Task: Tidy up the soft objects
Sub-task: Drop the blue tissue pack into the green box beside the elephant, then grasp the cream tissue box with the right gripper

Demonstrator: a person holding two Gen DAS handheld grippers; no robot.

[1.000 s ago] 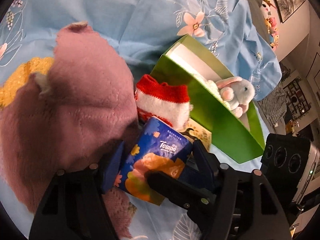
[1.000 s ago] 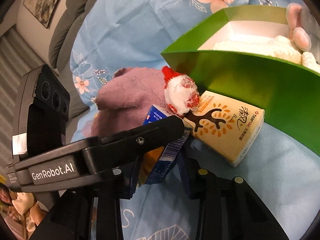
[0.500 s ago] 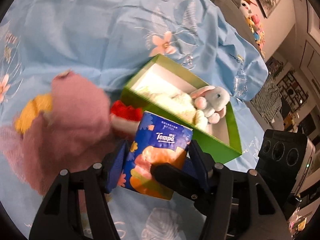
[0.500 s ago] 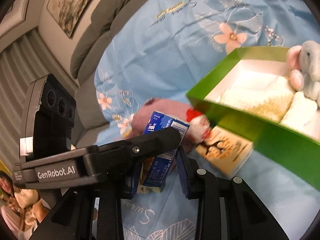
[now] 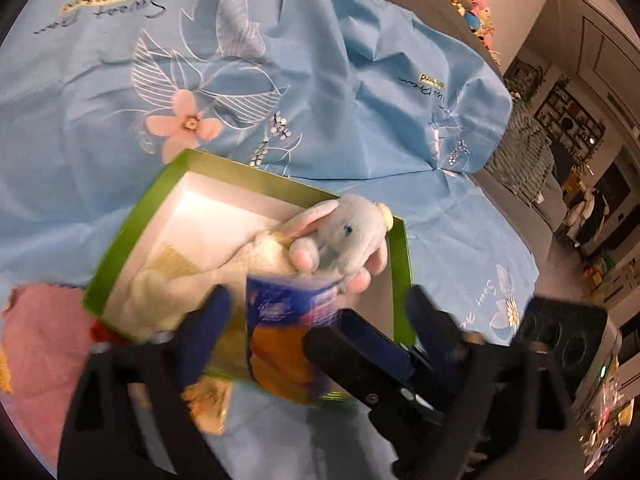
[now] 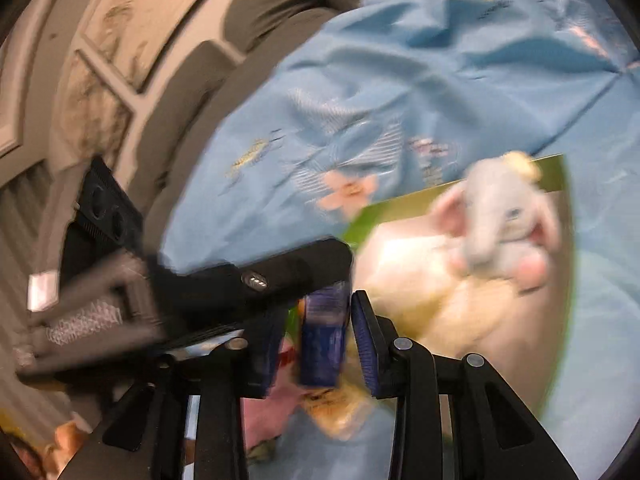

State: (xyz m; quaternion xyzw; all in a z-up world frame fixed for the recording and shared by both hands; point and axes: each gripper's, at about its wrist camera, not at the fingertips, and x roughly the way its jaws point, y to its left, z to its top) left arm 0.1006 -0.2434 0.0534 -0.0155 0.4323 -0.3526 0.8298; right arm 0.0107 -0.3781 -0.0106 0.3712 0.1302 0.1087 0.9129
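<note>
Over the green box near edge, on the blue sheet: 1 tissue pack, pinched by right gripper for carrying boxward. Left gripper has just spread, pads clear, handing off. Plush elephant already lies inside.

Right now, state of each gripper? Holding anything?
Left gripper: open; jaws have just been opening, its pads clear of the tissue pack between them.
Right gripper: closed on the tissue pack, above the green box.
</note>
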